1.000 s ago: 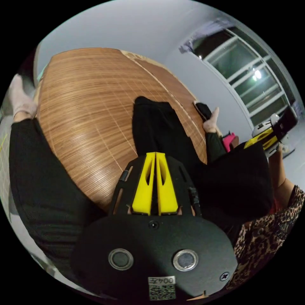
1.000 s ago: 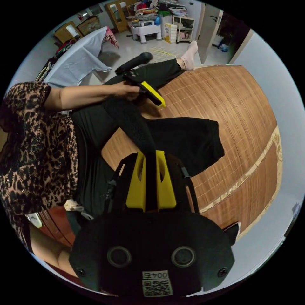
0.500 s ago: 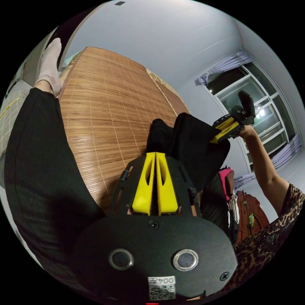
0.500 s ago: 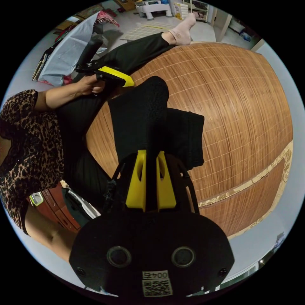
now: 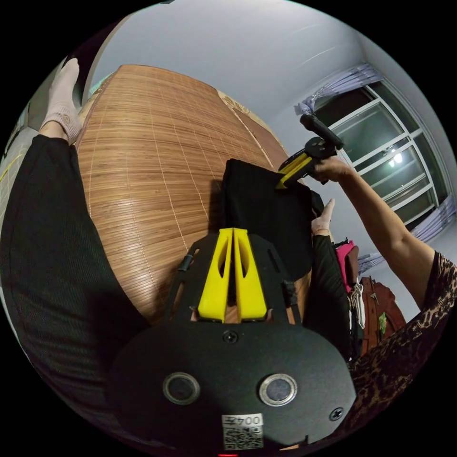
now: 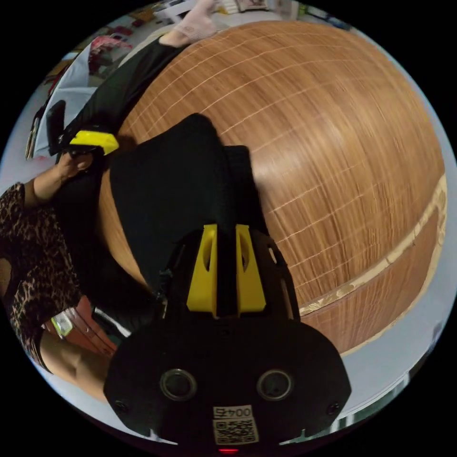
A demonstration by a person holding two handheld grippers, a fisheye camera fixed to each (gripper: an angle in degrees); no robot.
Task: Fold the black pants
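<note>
On the woven bamboo mat (image 5: pixel 143 157), the left tool (image 5: pixel 232 233) sits clenched, apparently on nothing, beside the folded black pants (image 5: pixel 262 214); further right, the right tool (image 5: pixel 289 172) grips the fold's far edge, cloth running between its jaws. Letting go early could let the top layer slide askew, I judge. Bare mat stretches wide beyond

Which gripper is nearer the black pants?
Right. The right gripper is shut on the pants, black cloth running between its fingers. The left gripper sits shut beside them, nothing between its fingers.
</note>
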